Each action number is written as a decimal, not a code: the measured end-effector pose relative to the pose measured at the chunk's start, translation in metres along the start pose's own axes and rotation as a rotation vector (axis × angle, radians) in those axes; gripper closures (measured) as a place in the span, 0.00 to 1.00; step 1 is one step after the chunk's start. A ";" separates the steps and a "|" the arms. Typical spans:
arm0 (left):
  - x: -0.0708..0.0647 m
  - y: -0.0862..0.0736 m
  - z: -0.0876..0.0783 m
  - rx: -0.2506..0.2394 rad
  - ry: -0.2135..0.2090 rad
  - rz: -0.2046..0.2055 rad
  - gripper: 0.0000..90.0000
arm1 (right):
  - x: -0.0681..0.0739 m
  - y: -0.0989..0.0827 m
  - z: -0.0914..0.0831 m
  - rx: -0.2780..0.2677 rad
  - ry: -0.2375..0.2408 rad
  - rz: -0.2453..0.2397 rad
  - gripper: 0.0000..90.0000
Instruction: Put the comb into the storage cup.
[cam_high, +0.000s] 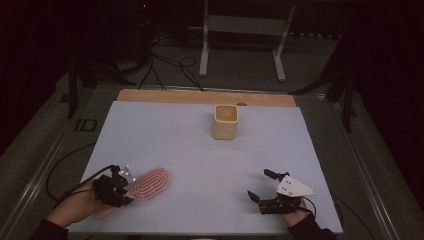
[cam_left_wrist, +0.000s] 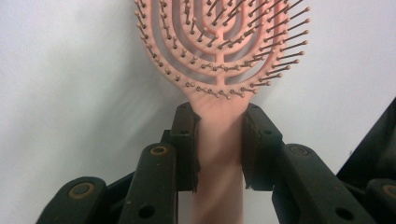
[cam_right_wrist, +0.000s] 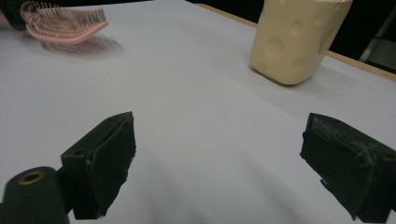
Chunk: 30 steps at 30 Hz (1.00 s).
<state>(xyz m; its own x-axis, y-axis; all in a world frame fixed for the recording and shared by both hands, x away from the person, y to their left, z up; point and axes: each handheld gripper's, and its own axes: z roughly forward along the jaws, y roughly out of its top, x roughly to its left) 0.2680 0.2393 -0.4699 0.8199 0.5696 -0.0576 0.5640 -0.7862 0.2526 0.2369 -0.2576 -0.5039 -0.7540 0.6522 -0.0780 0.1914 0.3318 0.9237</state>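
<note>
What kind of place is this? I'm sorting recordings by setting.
Probably a lab or recording workspace, not a home: a table under a plain white sheet, cables trailing over the dark floor behind it, and a metal frame stand beyond.

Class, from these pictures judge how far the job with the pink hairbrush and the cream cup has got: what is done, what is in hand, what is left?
Done: the left gripper has closed on the pink hairbrush at its handle. In hand: the brush is held at the table's near left, bristles up. Left, likely: carrying it to the cream cup, which stands apart at the far side; the right gripper is open, holding nothing.
</note>
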 end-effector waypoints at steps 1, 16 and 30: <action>0.001 0.001 -0.002 -0.015 -0.008 -0.007 0.78 | 0.000 0.000 0.000 0.001 0.001 0.006 0.11; 0.002 0.028 -0.013 -0.223 0.024 -0.044 0.78 | 0.000 0.000 0.000 -0.001 -0.002 0.006 0.11; -0.006 0.069 -0.014 -0.345 0.009 -0.001 0.78 | -0.001 0.000 0.001 -0.002 -0.001 0.009 0.11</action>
<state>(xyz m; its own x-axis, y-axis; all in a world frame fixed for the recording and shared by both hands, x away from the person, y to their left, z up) 0.3006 0.1855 -0.4386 0.8177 0.5735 -0.0500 0.4970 -0.6594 0.5641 0.2383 -0.2580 -0.5045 -0.7518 0.6557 -0.0702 0.1966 0.3244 0.9253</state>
